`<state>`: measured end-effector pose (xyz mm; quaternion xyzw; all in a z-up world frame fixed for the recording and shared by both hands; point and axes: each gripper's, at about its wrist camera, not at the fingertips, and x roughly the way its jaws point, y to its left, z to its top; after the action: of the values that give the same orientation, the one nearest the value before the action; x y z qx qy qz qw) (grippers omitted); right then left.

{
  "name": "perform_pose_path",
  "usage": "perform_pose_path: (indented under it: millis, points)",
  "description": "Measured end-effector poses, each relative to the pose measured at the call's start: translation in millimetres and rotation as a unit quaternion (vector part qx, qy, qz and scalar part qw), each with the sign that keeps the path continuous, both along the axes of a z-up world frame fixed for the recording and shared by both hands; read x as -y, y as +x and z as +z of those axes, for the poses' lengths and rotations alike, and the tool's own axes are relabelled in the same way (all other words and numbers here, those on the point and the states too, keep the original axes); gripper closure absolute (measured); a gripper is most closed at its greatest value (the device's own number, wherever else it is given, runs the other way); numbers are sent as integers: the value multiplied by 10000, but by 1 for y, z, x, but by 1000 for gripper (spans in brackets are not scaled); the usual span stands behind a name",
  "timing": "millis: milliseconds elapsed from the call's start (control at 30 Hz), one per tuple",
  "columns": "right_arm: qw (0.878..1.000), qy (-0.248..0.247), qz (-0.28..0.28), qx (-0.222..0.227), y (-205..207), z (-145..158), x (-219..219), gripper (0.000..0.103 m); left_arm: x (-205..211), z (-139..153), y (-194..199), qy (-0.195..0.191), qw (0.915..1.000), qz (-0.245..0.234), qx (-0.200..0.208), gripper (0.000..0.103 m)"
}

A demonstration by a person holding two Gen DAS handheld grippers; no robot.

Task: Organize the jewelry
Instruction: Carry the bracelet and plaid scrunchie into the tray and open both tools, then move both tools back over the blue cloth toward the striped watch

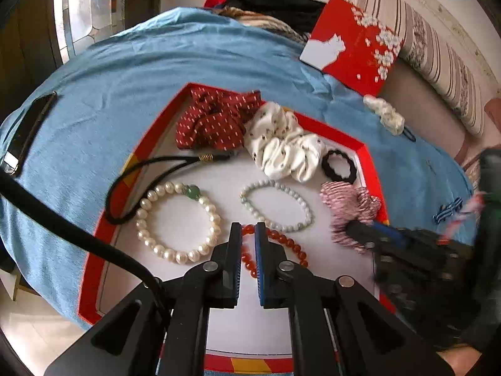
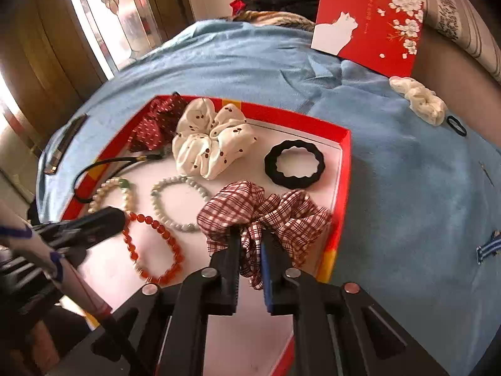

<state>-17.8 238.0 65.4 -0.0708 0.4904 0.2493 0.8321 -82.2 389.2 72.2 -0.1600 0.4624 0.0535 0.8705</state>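
Note:
A red tray with a white floor [image 1: 328, 131] [image 2: 281, 112] lies on a blue cloth [image 2: 407, 188]. In it are a pearl bracelet [image 1: 142, 235], a pale green bead bracelet [image 1: 300, 203] and a red bead bracelet [image 1: 281, 238] [image 2: 169, 241]. My left gripper [image 1: 248, 230] [image 2: 120, 216] is low over the tray, shut on the red bracelet's far end, with a bead between its tips. My right gripper [image 2: 250, 238] [image 1: 355, 230] is shut on a red-and-white plaid scrunchie [image 2: 250, 200] [image 1: 347, 200] that rests at the tray's right side.
The tray also holds a white spotted scrunchie [image 2: 213, 144], a dark red scrunchie [image 2: 153, 125], a black hair tie [image 2: 294, 163] and a black cord [image 1: 131, 181]. On the cloth lie a cream scrunchie [image 2: 419, 97], a striped clip [image 2: 488, 247], a red lid [image 2: 369, 22] and a phone [image 1: 29, 131].

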Motion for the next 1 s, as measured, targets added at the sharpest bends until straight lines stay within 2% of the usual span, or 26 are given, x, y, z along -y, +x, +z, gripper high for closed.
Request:
perform_pose_path:
  millis: [67, 133, 200, 300, 433, 533, 633, 800, 900, 1000]
  points:
    - [10000, 14, -45, -17, 3, 0, -1, 81, -4, 4, -2, -81, 9999, 41, 95, 94]
    - [9999, 139, -84, -20, 3, 5, 3, 70, -7, 7, -5, -172, 9996, 88, 198, 86]
    - [9995, 278, -127, 62, -1, 16, 10, 66, -6, 9, -6, -185, 9993, 122, 296, 78]
    - [9990, 301, -189, 265, -11, 31, 29, 62, -4, 15, -8, -218, 9986, 150, 449, 75]
    - [9974, 454, -462, 309, -25, 42, 73, 58, 5, 22, -10, -294, 9975, 98, 636, 69]
    - [9945, 577, -841, 253, -42, 43, 128, 58, 19, 27, -10, -232, 9969, -62, 754, 68]
    - [9904, 495, -1267, 243, -57, 37, 180, 58, 33, 30, -11, -216, 9955, -247, 892, 68]
    - [9729, 223, -2300, 97, -68, 22, 286, 58, 63, 38, -14, -311, 9914, -649, 1090, 66]
    - [9555, 365, -2925, 32, -66, 17, 340, 57, 87, 43, -16, -311, 9874, -950, 1229, 61]
    - [9410, 534, -3342, 37, -61, 13, 376, 58, 111, 43, -15, -204, 9844, -1226, 1242, 59]
